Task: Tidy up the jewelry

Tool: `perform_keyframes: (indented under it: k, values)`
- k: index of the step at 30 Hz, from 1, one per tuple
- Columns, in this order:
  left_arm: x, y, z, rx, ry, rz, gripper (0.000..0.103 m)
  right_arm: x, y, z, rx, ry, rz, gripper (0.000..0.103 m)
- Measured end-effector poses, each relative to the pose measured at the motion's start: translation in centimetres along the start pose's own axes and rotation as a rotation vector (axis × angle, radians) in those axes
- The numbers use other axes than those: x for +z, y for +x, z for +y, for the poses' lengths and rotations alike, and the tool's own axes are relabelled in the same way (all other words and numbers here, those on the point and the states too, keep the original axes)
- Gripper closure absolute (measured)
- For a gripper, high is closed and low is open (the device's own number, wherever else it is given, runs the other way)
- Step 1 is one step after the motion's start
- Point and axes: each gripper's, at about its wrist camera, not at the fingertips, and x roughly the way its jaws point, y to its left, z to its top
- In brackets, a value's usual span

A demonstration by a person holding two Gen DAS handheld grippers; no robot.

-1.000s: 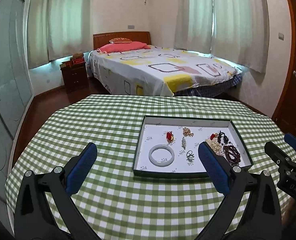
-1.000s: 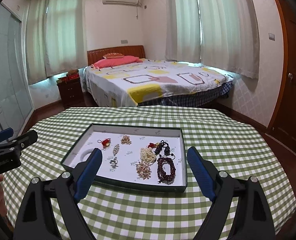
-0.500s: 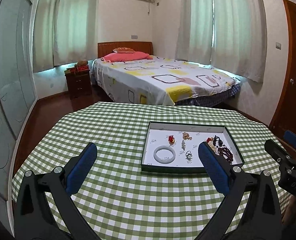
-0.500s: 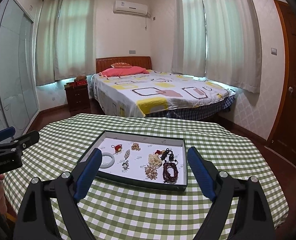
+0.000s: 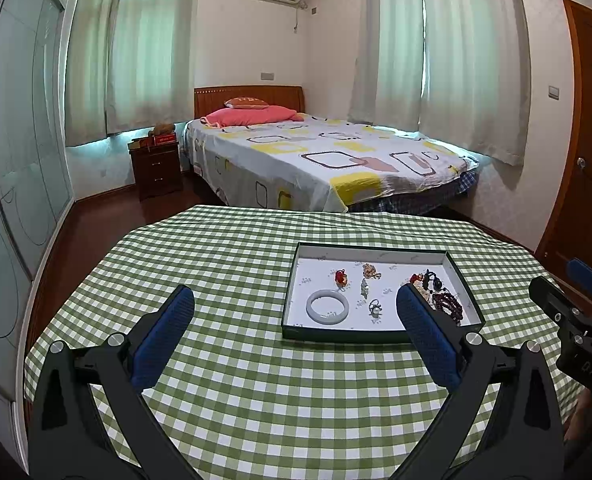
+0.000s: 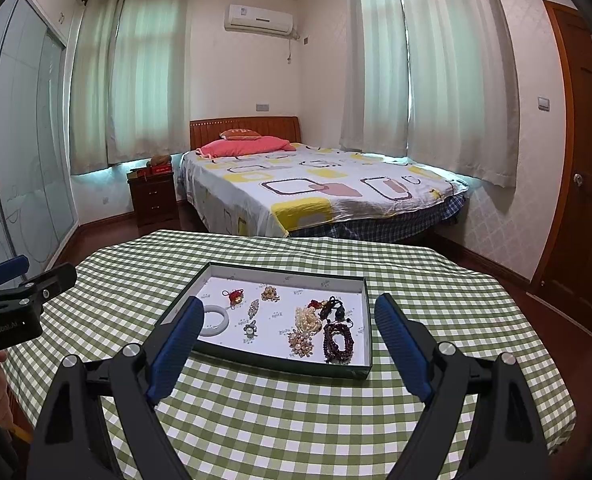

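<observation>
Jewelry tray (image 6: 256, 354) on checked tablecloth (image 6: 296, 420); pieces perhaps tangled.

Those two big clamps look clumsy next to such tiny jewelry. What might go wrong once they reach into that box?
1. The pearl strand and dark red bead bracelet lie tangled together, so lifting one may drag the other.
2. The small ring sits flat on the tray floor; the wide-open right gripper could miss it or flick it away.
3. The smooth white bangle might slip from the left gripper.

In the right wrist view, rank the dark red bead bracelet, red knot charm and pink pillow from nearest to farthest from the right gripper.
1. dark red bead bracelet, tray's near right corner.
2. red knot charm, tray's far left part.
3. pink pillow, on the bed beyond the table.
</observation>
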Motion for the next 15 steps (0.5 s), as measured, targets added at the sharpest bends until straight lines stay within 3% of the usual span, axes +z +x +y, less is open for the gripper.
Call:
perform_keyframes:
  k: [15]
  values:
    - [-0.04, -0.07, 0.13, -0.007, 0.001, 0.005, 0.005, -0.22, -0.1, 0.18, -0.001, 0.001, 0.003, 0.019]
